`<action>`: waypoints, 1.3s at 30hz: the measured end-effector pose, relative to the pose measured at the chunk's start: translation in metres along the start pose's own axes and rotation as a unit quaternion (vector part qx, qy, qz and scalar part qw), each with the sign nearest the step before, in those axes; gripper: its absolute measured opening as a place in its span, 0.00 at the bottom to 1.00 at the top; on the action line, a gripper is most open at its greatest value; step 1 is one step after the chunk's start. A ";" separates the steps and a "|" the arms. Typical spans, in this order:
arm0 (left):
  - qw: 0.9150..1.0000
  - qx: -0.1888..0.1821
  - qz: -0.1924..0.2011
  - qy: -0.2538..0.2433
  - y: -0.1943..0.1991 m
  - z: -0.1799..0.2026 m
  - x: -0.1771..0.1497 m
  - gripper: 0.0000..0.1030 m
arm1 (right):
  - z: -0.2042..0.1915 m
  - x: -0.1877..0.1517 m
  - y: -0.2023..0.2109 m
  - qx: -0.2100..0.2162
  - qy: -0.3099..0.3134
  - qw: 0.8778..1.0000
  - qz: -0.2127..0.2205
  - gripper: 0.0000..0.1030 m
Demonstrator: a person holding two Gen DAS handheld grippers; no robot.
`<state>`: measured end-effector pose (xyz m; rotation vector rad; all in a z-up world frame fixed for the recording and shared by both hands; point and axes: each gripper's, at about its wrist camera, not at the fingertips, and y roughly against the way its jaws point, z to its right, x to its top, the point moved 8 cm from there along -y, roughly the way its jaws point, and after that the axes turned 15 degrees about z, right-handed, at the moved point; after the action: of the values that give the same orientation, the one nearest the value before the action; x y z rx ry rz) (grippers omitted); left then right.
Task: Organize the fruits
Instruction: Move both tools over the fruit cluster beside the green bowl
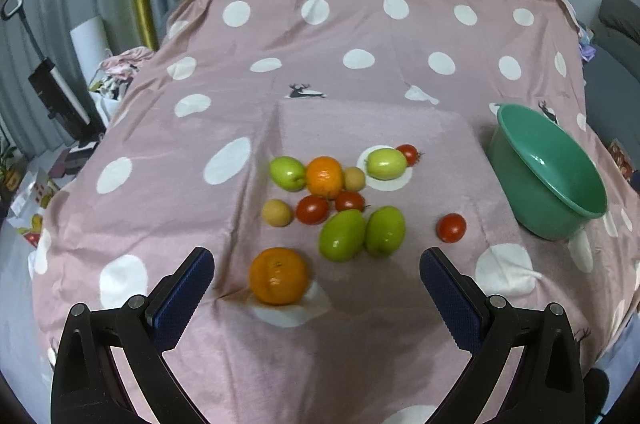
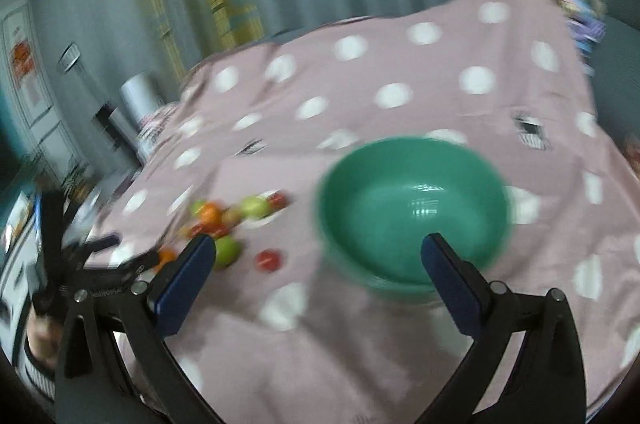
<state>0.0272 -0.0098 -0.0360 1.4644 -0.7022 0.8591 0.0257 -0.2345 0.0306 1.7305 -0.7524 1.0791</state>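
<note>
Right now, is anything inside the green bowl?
The green bowl looks empty in the right wrist view, blurred though it is. All the fruit lies on the cloth. Under the bowl is hidden.

Left gripper (image 1: 316, 264) is held low, level & pointing fwd, jaws spread wide, nothing between the blue pads. Right gripper (image 2: 318, 252) likewise has jaws wide apart & empty, tho its view is blurred. In the right wrist view the left gripper shows at far left edge, w/ the person's hand (image 2: 42, 338) wrapped round its handle, striped sleeve cuff just below.
</note>
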 end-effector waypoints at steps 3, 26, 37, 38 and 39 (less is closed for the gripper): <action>1.000 0.004 0.003 0.002 0.004 -0.010 -0.001 0.99 | -0.026 -0.011 -0.015 0.012 0.035 0.999 -0.019 1.00; 1.000 -0.017 0.010 0.015 -0.003 -0.041 0.001 0.99 | -0.094 -0.033 -0.060 0.027 0.078 0.995 -0.052 1.00; 0.998 -0.064 0.004 0.028 -0.007 -0.040 -0.011 0.99 | -0.078 -0.054 -0.060 0.022 0.056 0.996 -0.070 1.00; 0.997 -0.071 0.001 0.027 -0.008 -0.037 -0.013 0.99 | -0.076 -0.057 -0.061 0.022 0.053 0.996 -0.073 1.00; 0.997 -0.076 0.000 0.026 -0.009 -0.035 -0.014 0.99 | -0.074 -0.059 -0.062 0.023 0.050 0.996 -0.077 1.00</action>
<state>0.0235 0.0252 -0.0530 1.3032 -0.7126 0.8224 0.0280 -0.1411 -0.0332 1.7284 -0.5269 1.0762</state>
